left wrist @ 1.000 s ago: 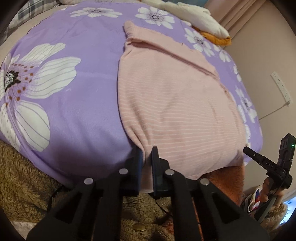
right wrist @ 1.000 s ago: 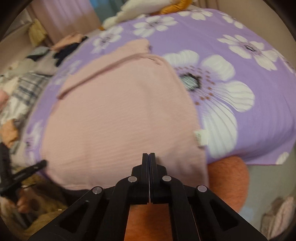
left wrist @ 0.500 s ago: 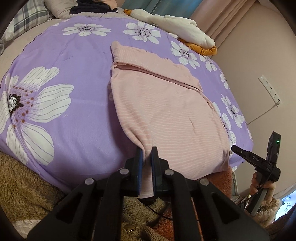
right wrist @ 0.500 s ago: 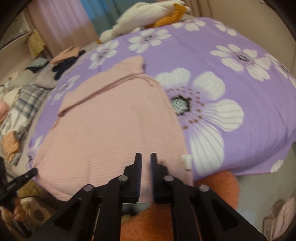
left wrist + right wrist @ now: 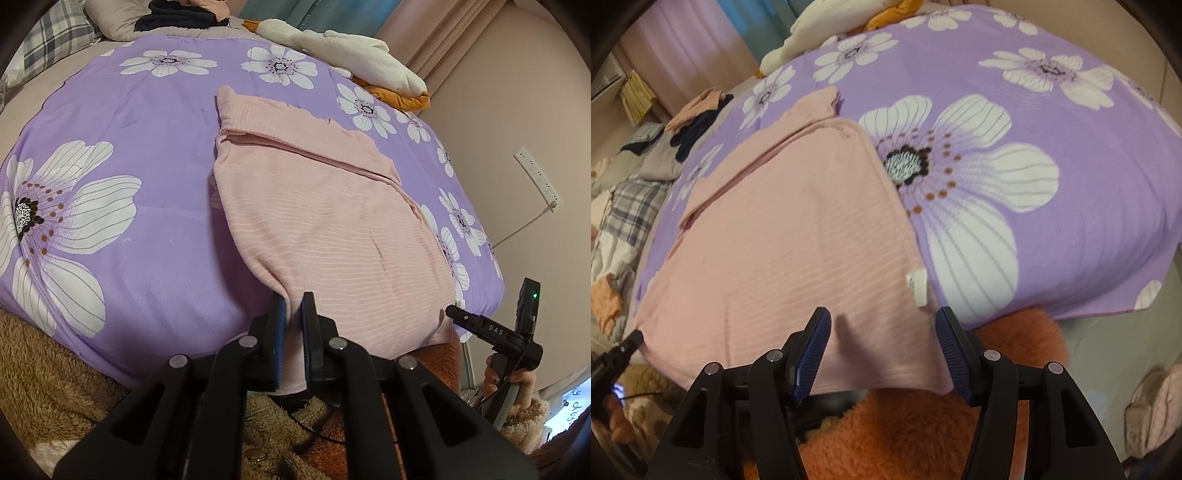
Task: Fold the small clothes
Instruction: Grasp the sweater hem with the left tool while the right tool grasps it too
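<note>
Left claw point(image 5: 293, 314): pinching the near corner of the pink garment point(image 5: 325, 221), judged to anchor the hem.
Right claw point(image 5: 882, 345): spread wide over the garment's other near corner, gripping nothing.
Garment: pale-striped, flat on the purple floral blanket point(image 5: 129, 147), far end folded over, white tag point(image 5: 918, 288) at its side.

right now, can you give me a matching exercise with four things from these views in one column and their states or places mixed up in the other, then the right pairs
Things:
1. left gripper
2. right gripper
3. small white care label
4. white and orange plush toy

States or places:
A. open, fingers wide apart over the near hem
B. lying at the far end of the purple flowered bedspread
C. nearly shut around the near corner of the pink striped knit garment
D. sticking out from the garment's side edge

Pairs: 1-C, 2-A, 3-D, 4-B
</note>
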A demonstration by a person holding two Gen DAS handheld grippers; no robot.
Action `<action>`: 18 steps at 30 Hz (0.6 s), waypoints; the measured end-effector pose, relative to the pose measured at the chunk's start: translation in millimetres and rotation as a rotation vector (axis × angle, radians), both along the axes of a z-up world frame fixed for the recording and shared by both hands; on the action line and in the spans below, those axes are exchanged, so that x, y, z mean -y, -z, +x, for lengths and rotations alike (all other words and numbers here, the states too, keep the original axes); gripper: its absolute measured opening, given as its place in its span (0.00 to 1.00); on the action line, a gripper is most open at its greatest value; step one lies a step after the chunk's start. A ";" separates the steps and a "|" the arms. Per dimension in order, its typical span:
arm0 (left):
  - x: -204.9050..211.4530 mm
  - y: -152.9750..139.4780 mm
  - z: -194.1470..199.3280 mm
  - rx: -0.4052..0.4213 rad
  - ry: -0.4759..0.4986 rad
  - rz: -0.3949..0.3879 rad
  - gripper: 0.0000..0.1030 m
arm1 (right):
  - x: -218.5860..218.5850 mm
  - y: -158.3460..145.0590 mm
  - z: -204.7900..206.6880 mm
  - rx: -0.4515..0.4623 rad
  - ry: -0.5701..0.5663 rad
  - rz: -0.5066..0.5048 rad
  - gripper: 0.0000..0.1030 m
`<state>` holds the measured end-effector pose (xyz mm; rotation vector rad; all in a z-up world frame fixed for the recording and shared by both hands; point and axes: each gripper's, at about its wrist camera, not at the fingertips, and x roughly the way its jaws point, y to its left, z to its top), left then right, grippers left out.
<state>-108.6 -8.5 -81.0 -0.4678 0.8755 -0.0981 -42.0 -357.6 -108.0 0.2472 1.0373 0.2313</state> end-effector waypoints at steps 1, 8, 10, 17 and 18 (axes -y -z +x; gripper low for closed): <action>-0.1 0.0 0.2 0.000 0.002 -0.001 0.07 | -0.8 1.2 -0.9 -0.005 -0.003 0.003 0.57; 1.2 -1.3 3.6 -0.001 0.009 -0.006 0.07 | -5.0 3.1 -6.0 0.004 -0.039 -0.050 0.16; 0.4 -1.8 4.3 -0.002 0.009 -0.015 0.07 | -3.7 2.4 -4.8 -0.001 -0.046 -0.055 0.06; -8.0 -14.7 11.0 0.033 0.011 -0.049 0.07 | -4.6 -28.3 -2.6 0.066 -0.115 0.090 0.01; -9.2 -15.7 12.8 0.034 0.010 -0.054 0.07 | -4.2 -32.7 0.3 0.078 -0.118 0.093 0.01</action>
